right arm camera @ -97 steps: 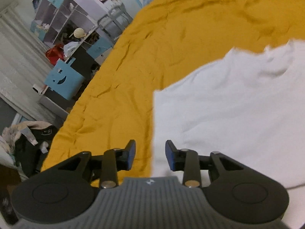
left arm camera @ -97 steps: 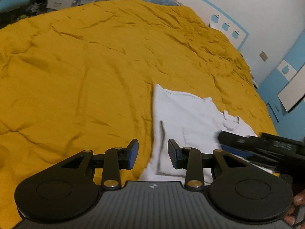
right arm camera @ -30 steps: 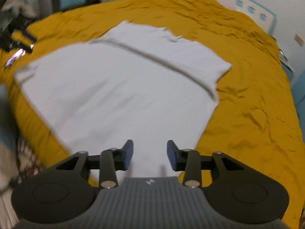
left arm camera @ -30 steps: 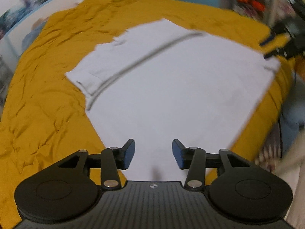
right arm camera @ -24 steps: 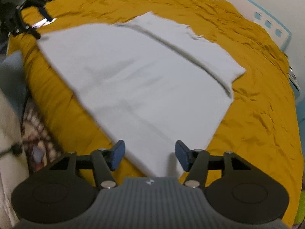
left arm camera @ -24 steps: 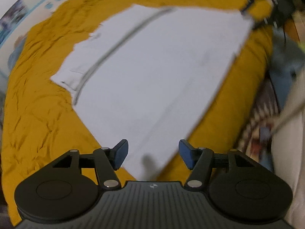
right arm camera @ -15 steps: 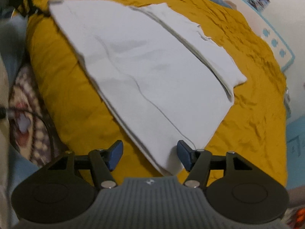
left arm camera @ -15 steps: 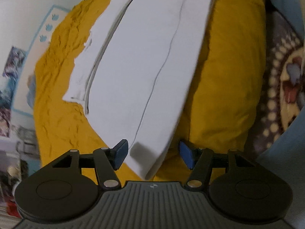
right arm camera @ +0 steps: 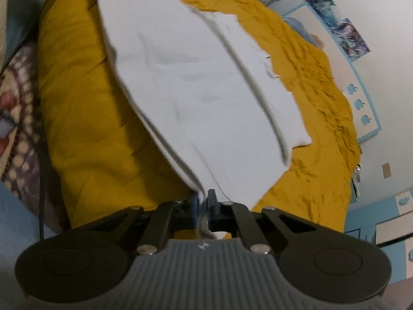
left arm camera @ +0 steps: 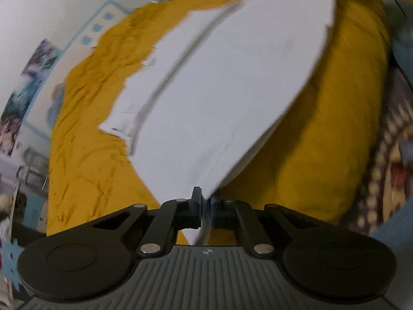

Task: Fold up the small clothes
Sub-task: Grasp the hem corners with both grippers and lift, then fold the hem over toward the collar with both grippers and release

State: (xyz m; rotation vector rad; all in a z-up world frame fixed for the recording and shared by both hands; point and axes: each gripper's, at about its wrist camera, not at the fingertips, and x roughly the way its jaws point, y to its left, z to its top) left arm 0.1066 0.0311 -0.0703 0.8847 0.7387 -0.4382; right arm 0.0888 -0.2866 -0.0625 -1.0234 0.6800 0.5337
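The left claw (left arm camera: 205,208) is pinched tight on one near corner of the white garment (left arm camera: 219,82), the cloth passing between its blue pads. From that pinch the fabric rises and fans out across the yellow bedspread (left arm camera: 87,139), and it looks lifted a little at the near edge of the bed, where the bedspread drops away toward a patterned rug (left arm camera: 387,139). A strip already doubled over runs along the garment's far side, toward the middle of the bed.

Moving right, the right claw (right arm camera: 204,210) is likewise closed on the other near corner of the same garment (right arm camera: 196,77), with two layers of cloth visible at the hem just above its fingers. Here the bedspread (right arm camera: 309,77) lies crumpled beyond the cloth, toward the wall side of the bed.

Holding both near corners at once keeps the hem taut and straight, which I judge is the set-up for carrying that edge over toward the far side in one even fold. The likely trouble is a corner slipping, leaving the fold skewed.
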